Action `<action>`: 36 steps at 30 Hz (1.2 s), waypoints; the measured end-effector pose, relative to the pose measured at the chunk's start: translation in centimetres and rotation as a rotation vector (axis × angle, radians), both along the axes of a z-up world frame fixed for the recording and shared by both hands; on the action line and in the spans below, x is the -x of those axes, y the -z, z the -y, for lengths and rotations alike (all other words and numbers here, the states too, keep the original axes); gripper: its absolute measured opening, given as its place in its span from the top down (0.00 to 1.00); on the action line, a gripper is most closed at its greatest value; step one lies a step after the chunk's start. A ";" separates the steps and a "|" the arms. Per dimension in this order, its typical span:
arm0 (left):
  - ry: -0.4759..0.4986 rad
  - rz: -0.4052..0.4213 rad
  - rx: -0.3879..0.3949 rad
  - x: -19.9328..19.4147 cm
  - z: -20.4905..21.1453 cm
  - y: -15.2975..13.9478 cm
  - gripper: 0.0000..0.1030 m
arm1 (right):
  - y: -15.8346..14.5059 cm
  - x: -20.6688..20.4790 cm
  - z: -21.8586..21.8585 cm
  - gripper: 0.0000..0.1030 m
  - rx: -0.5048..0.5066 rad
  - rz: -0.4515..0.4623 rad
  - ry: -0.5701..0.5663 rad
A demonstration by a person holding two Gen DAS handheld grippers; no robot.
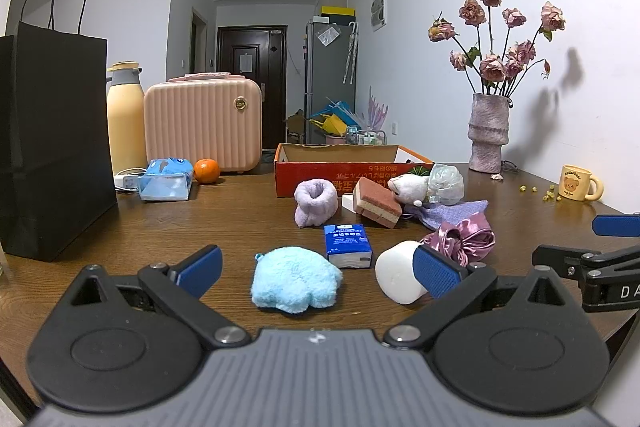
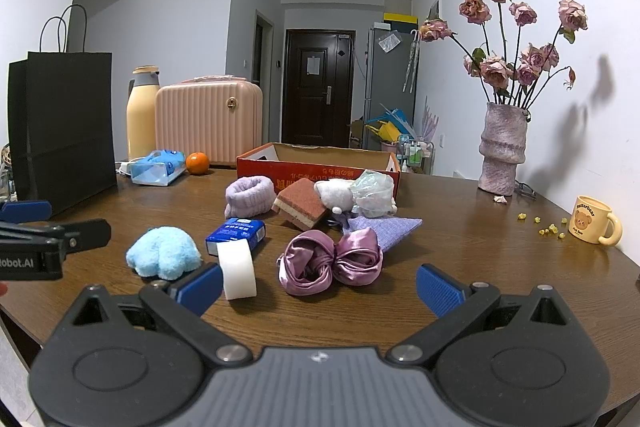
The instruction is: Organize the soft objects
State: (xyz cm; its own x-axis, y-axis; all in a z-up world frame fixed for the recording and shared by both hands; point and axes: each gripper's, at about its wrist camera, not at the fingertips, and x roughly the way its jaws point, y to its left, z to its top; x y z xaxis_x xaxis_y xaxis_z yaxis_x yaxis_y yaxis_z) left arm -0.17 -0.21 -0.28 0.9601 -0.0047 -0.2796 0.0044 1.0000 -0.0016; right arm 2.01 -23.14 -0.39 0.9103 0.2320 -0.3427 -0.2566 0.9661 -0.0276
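I held left gripper (image 1: 318,269) wide open, empty, blue plush (image 1: 296,281) between fingers; right gripper (image 2: 320,287) likewise empty; plush judged light, squashy, best pinched mid-body

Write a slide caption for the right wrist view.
Open right gripper faces a pink satin scrunchie among soft items before an orange cardboard box on a wooden table.

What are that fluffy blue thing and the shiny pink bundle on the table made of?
The fluffy blue thing looks like plush microfibre or fleece: a matte, fuzzy pile with soft rounded lobes. The shiny pink bundle looks like satin or a similar silky cloth: glossy highlights along gathered folds. The exact fibre cannot be told.
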 end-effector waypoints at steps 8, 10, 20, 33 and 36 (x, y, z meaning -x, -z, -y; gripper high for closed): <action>0.001 -0.001 0.001 0.0 0.0 0.0 0.00 | -0.2 0.3 0.0 0.00 0.001 0.000 -0.002; 0.000 -0.001 0.001 0.0 0.0 0.0 0.00 | 0.3 0.2 -0.1 0.00 0.003 -0.003 -0.002; 0.004 -0.002 0.003 0.0 0.0 0.1 0.00 | 0.3 -0.2 -0.2 0.00 0.007 -0.009 -0.003; 0.015 -0.007 0.006 -0.8 -0.5 0.6 0.00 | 0.5 -1.4 -0.7 0.00 0.016 -0.029 -0.015; 0.006 -0.010 0.005 -1.1 -0.8 0.6 0.00 | 0.7 -1.8 -0.9 0.00 0.020 -0.033 -0.021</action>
State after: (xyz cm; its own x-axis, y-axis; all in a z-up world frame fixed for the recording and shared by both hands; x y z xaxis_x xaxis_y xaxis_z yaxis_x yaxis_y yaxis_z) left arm 0.97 0.56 -0.92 0.9573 -0.0123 -0.2890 0.0108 0.9999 -0.0066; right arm 3.83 -22.22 -1.09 0.8934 0.2435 -0.3776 -0.2776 0.9599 -0.0377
